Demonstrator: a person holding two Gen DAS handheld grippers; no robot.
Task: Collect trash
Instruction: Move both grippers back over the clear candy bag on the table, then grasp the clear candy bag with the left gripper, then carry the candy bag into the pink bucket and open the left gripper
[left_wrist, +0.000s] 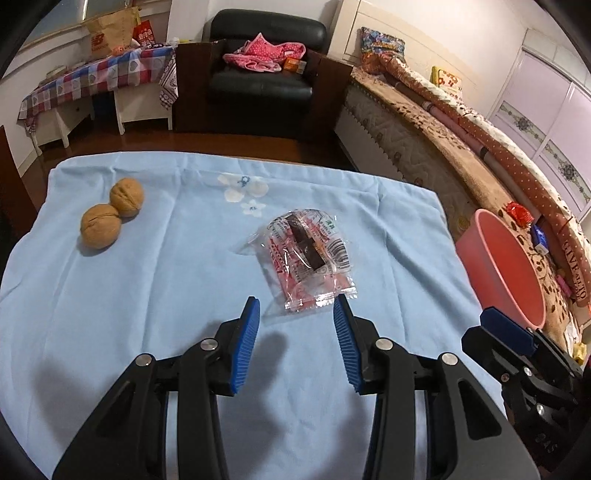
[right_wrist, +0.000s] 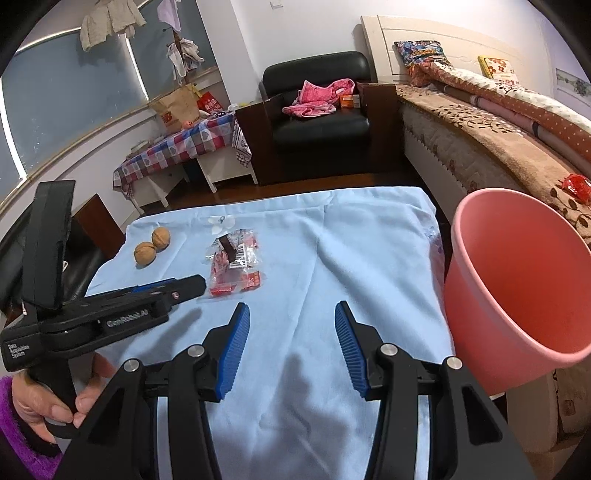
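Observation:
A clear plastic snack wrapper with red print and a dark bar inside lies on the light blue cloth. My left gripper hovers open just short of the wrapper's near edge, nothing between its blue pads. The right wrist view shows the same wrapper further off to the left. My right gripper stands open over bare cloth, empty. A pink bin stands at the table's right side, also in the left wrist view as the bin.
Two walnuts rest on the cloth at the far left. A hand in a purple sleeve holds the left gripper's handle. A bed runs along the right, a black armchair stands behind the table.

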